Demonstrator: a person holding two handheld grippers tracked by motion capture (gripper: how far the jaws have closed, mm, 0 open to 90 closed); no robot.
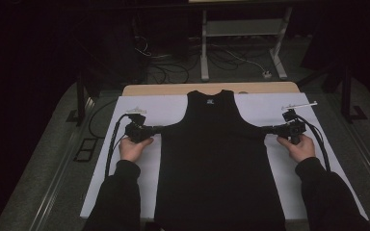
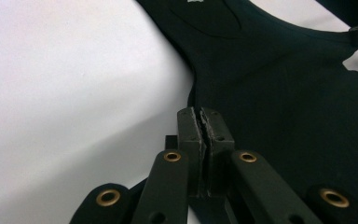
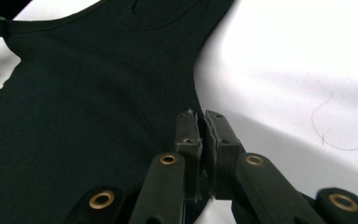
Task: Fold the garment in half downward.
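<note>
The black tank top (image 1: 219,159) lies flat, front side down or up I can't tell, on the white sheet (image 1: 279,173) that covers the wooden table (image 1: 173,89). Its neck and straps point away from me toward the far edge, the hem runs off toward my side, so the long axis goes straight from near to far, square with the sheet. A small pale label sits just under the neckline.

Now the grip. My left gripper (image 1: 150,130) is pinched tight on the garment's left side seam right below the armhole; in the left gripper view (image 2: 204,122) the two pads are pressed together with the cloth edge caught between them. My right gripper (image 1: 270,129) mirrors it on the other side, clamped on the fabric under the right armhole, and in the right gripper view (image 3: 201,126) the jaws close on a thin fold of the edge. Both corners are drawn outward into little points, so the chest is under light tension.

Looks to me like a spread-and-fold step. To do it well I'd keep both hands at equal height and pull evenly, so the shirt doesn't skew off its axis. The bite on each side is shallow, so a sharp tug could slip the cloth out. I'd lift gently, keep the seams level, and let the hem trail without bunching.
</note>
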